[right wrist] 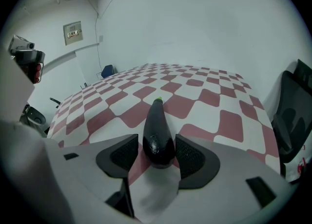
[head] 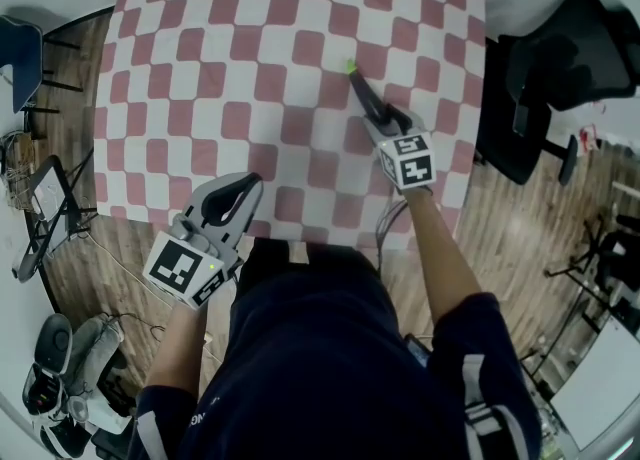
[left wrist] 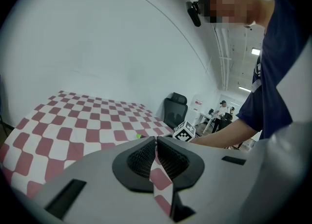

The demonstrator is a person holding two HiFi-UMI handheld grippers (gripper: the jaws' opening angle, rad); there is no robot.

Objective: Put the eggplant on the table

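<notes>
A dark purple eggplant (head: 362, 93) with a green tip lies on the red-and-white checkered tablecloth (head: 250, 48), right of the middle. My right gripper (head: 382, 123) reaches down over its thick end. In the right gripper view the eggplant (right wrist: 158, 130) rests on the cloth between the two pads of the right gripper (right wrist: 156, 144), with a thin gap at the left pad, so the jaws stand open around it. My left gripper (head: 243, 186) hovers at the table's near edge, and the left gripper (left wrist: 156, 142) shows its pads meeting at the tips with nothing between them.
A black office chair (head: 560, 58) stands right of the table, and the same chair (left wrist: 174, 108) shows beyond the cloth in the left gripper view. Shoes (head: 55, 348) and a folding stand (head: 40, 208) sit on the wooden floor at the left.
</notes>
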